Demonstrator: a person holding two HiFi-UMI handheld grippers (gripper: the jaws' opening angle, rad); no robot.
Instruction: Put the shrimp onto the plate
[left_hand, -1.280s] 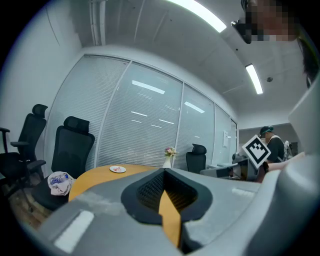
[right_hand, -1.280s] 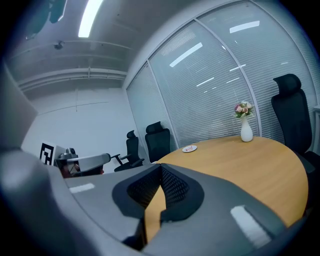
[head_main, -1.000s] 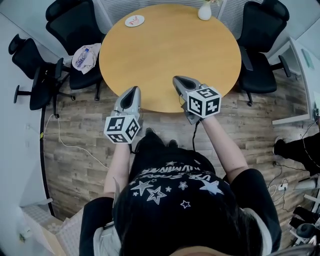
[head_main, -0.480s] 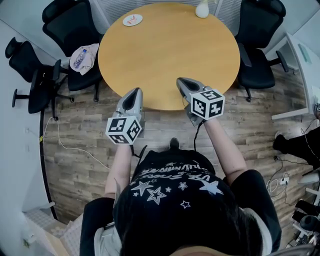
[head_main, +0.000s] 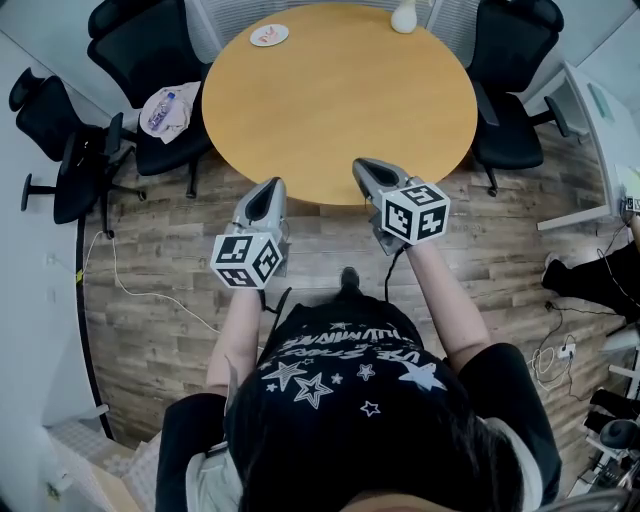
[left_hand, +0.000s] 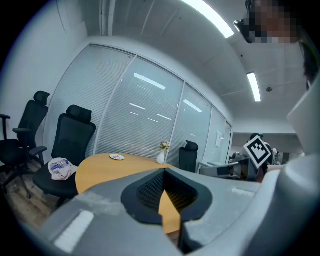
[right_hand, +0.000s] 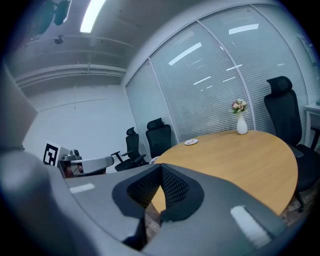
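left gripper (head_main: 271, 186), right gripper (head_main: 360, 165), fingers together, empty

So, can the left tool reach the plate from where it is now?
Probably not yet. The plate sits at the far edge of the table, the left tool by the near edge. Nothing stands between them.

The plate (head_main: 268, 35) at the far side of the table (head_main: 340, 100) is so small in every view that the reddish thing on it cannot be identified. In the head view the upper edge cuts off the top of the vase (head_main: 404, 17), and the right edge leaves only a dark leg and shoe of a second person (head_main: 590, 285). The pale bundle (head_main: 164, 110) on the chair (head_main: 140, 45) is too unclear to name.
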